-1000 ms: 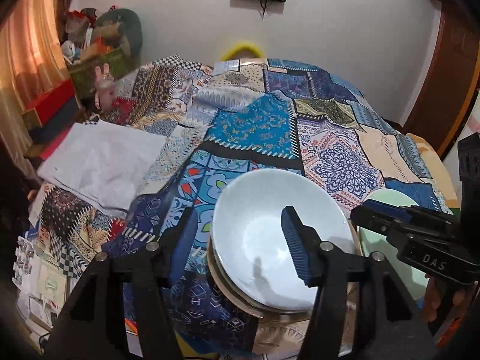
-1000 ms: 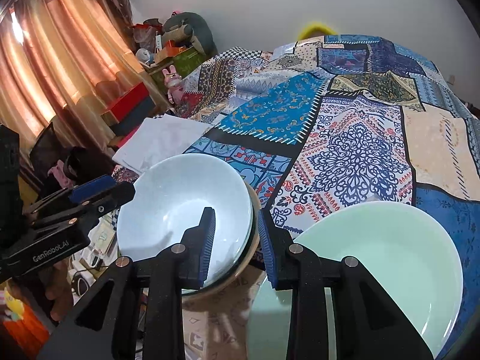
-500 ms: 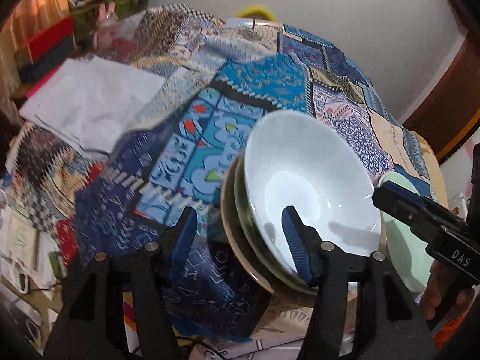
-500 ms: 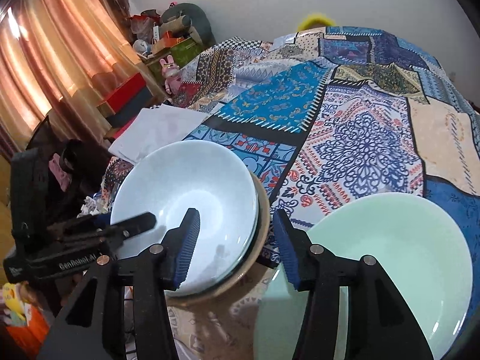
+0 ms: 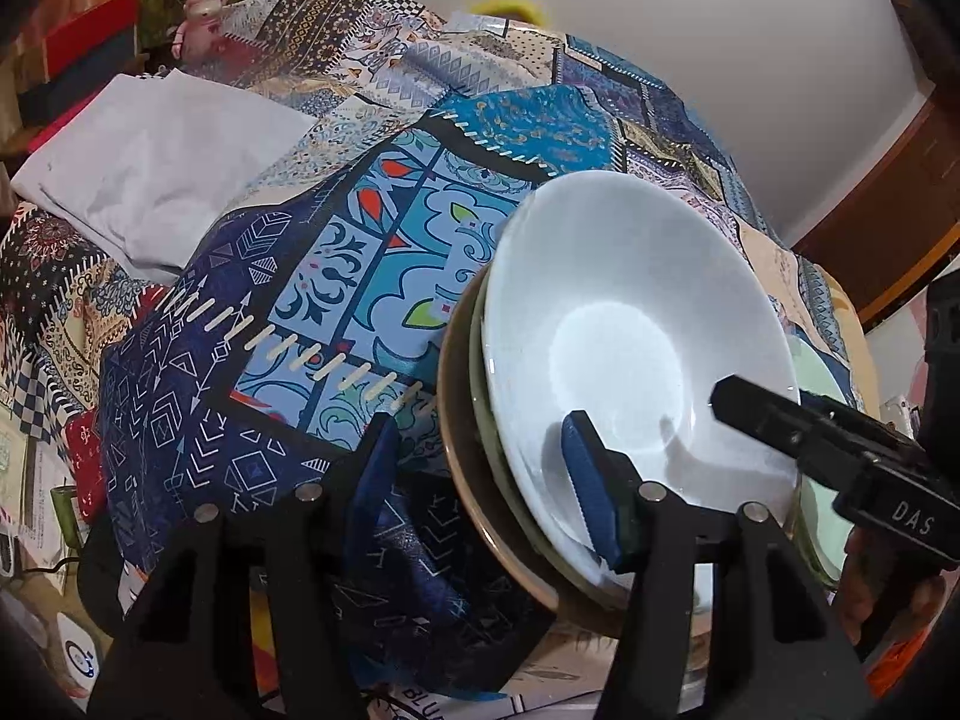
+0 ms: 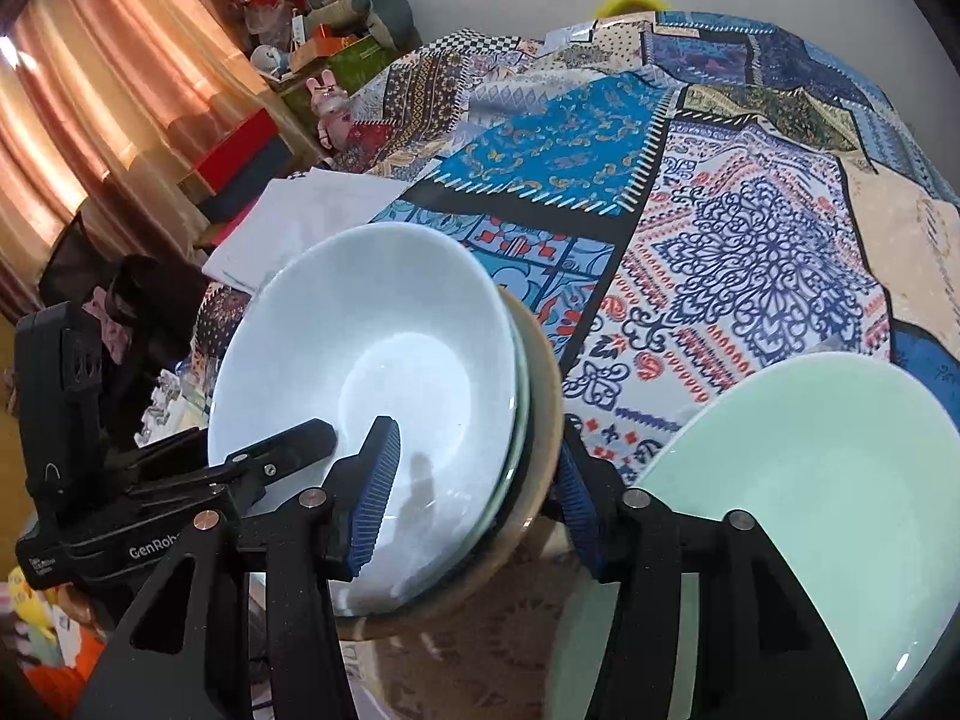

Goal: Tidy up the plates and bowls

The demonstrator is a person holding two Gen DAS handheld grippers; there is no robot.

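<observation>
While the stack of bowls point(image 6: 384, 396) sits tilted at the near edge of the bed point(image 6: 750, 252), both grippers straddle its rim. The left gripper point(image 5: 480, 474) has its fingers apart, one blue ribbed pad inside the top bowl, the other outside to the left. The right gripper point(image 6: 474, 498) is likewise open, one pad inside, one beyond the brown outer rim. To do this well, each gripper probably needs to close squarely on all the rims together and lift evenly, since smooth glazed ware may slip. The top bowl point(image 5: 630, 348) is glossy white and round, nested in a greenish one, then a brown one. To the right lies a pale green plate point(image 6: 810, 510), smooth and shallow. Farther off spreads patterned patchwork fabric, soft and rumpled.
</observation>
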